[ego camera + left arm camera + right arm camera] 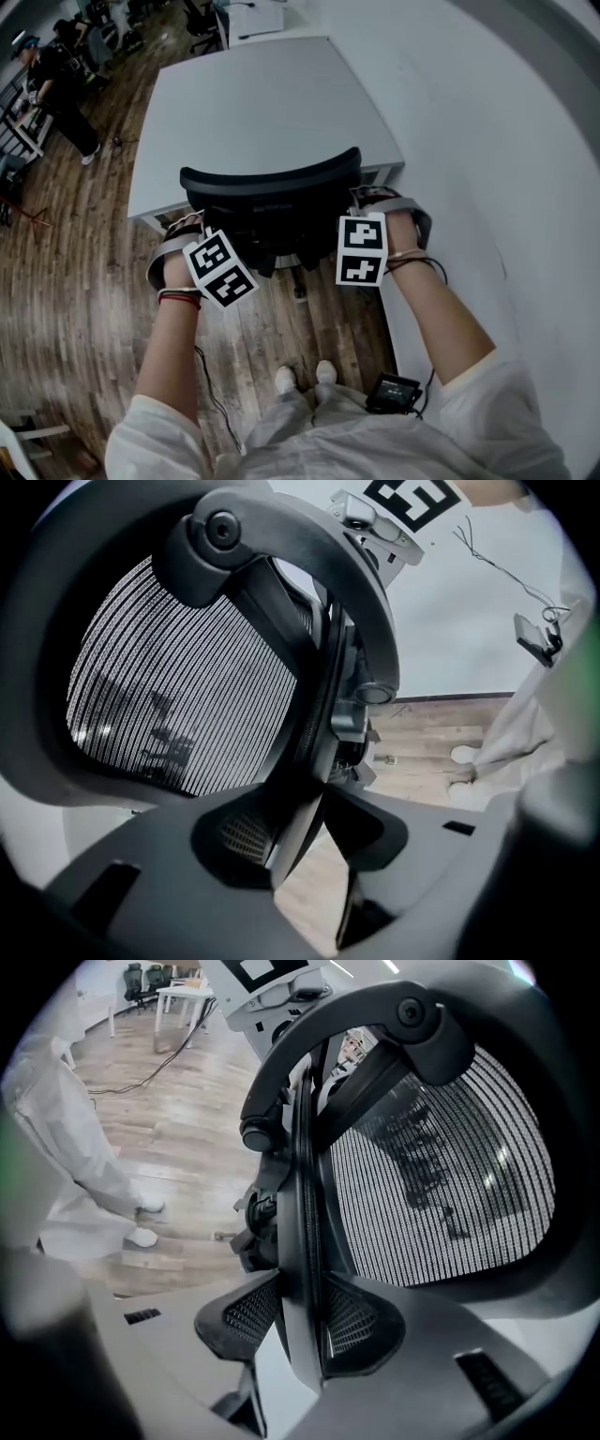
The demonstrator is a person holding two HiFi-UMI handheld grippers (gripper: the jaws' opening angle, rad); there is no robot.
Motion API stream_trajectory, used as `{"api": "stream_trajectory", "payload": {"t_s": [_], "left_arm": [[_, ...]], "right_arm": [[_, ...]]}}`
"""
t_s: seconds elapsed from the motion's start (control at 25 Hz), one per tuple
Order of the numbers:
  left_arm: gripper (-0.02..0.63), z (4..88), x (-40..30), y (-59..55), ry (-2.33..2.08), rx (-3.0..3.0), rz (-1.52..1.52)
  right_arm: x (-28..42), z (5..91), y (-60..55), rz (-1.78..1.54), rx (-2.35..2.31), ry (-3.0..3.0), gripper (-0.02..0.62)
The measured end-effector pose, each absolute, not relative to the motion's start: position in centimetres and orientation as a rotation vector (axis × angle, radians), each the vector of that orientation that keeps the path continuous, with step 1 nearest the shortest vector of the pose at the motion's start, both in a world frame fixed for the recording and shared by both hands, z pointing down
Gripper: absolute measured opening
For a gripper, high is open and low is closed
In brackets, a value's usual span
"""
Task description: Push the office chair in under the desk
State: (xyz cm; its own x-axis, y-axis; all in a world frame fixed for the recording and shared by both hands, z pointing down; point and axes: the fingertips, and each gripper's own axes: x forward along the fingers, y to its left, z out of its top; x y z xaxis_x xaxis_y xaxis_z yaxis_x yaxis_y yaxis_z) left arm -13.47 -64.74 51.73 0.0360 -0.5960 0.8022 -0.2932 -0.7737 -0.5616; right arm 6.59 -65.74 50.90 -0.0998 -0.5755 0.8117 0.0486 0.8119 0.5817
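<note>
Head view looks steeply down from over the person: office chair (272, 202) backrest near centre, desk (262, 103) at 12 o'clock, left gripper (187, 230) at 9, right gripper (373, 208) at 3. Left gripper view sits tight against the backrest's side edge, mesh at 9, wood floor (427, 733) at 3, right gripper at 1. Right gripper view is the mirror, just as close, mesh at 3, floor at 10, left gripper at 12; all three share the backrest.
</note>
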Motion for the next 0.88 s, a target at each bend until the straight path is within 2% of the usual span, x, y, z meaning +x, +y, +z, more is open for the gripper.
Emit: {"api": "stream_trajectory", "payload": {"t_s": [0.88], "left_arm": [[0.161,51.8,-13.6,-68.9,0.927,-2.060,-1.802]], "right_arm": [[6.5,51.1,-70.0,-0.558,0.441,-1.565,0.153]]}}
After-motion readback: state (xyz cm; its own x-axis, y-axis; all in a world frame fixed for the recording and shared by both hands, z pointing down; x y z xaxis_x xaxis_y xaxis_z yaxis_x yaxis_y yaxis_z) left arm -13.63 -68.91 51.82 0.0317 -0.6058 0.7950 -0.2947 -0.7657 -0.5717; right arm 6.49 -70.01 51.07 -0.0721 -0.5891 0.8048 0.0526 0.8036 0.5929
